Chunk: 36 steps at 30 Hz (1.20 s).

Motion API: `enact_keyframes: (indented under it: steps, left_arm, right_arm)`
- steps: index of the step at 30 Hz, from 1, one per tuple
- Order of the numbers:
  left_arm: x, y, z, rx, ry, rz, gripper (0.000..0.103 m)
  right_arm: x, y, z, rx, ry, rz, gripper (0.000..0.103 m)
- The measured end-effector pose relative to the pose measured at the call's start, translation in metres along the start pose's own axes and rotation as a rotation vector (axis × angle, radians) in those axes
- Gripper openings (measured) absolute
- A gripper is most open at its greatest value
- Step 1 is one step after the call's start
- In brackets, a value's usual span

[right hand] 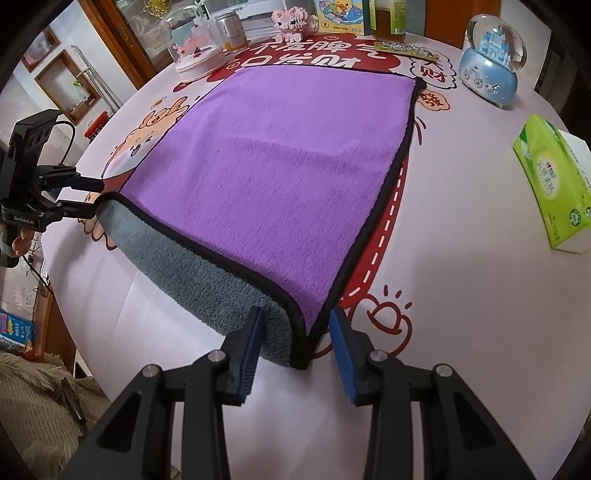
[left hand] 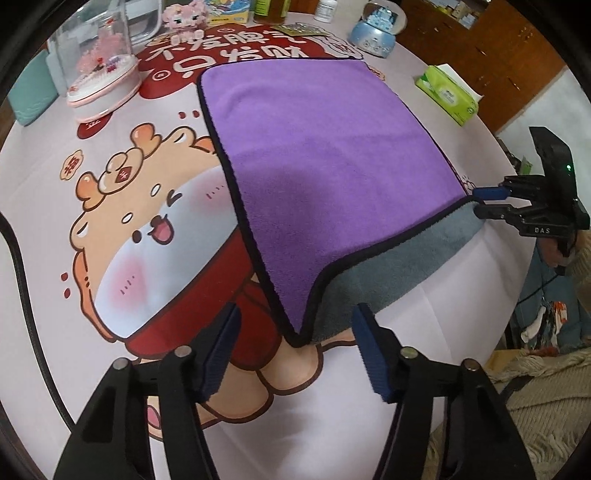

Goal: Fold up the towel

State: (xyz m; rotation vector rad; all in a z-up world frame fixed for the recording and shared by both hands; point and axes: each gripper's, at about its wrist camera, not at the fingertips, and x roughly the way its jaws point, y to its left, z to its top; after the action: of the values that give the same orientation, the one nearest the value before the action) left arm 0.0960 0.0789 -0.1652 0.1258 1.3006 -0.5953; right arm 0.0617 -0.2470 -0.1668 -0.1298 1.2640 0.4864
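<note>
A purple towel [left hand: 325, 155] with black trim and a grey underside lies flat on the printed tablecloth; it also shows in the right wrist view [right hand: 280, 173]. Its near edge is curled up, so the grey side [left hand: 402, 258] faces out. My left gripper [left hand: 295, 354] is open, its jaws on either side of the towel's near left corner, not closed on it. My right gripper [right hand: 295, 339] is open around the near right corner. Each gripper also shows in the other's view, the right one [left hand: 487, 203] and the left one [right hand: 92, 195], at the towel's corners.
A green tissue pack [right hand: 554, 188] lies right of the towel. A blue snow globe [right hand: 491, 62], a glass dome ornament [left hand: 99, 70], a pink block figure [left hand: 184, 16], bottles and boxes stand along the far edge. The table's near edge is close behind my grippers.
</note>
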Motion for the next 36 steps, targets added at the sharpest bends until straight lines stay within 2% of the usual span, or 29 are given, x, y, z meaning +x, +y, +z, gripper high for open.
enact_keyframes:
  steps: [4,6,11,13,16,18,23,27,36]
  left_arm:
    - [0.000,-0.004,0.002,0.025,0.009,-0.015,0.054]
    - [0.003,-0.005,0.005,0.033,0.028,-0.032,0.046]
    - [0.011,-0.006,0.009,0.030,0.056,-0.061,0.036]
    - [0.013,-0.007,0.010,0.028,0.063,-0.077,0.035]
    - [0.016,-0.010,0.010,0.038,0.073,-0.080,0.034]
    - [0.019,-0.012,0.011,0.038,0.081,-0.084,0.027]
    - [0.022,-0.013,0.011,0.039,0.085,-0.053,0.014]
    - [0.018,-0.015,0.009,0.040,0.077,-0.015,0.008]
    - [0.013,-0.032,0.013,0.067,0.049,0.081,0.006]
  right_arm:
    - [0.000,-0.001,0.002,0.007,0.000,0.019,0.037]
    - [-0.001,-0.001,0.002,0.008,0.002,0.030,0.037]
    - [0.000,-0.002,0.004,0.021,0.010,0.058,0.036]
    - [0.000,-0.002,0.004,0.022,0.014,0.067,0.028]
    - [0.002,0.000,0.003,0.020,0.024,0.080,0.023]
    - [0.001,0.000,0.002,0.019,0.022,0.077,0.019]
    - [-0.001,-0.001,0.001,0.031,0.014,0.073,0.011]
    - [-0.002,-0.002,0.000,0.040,0.007,0.068,0.005]
    - [-0.015,0.007,0.007,0.019,-0.060,-0.010,0.004]
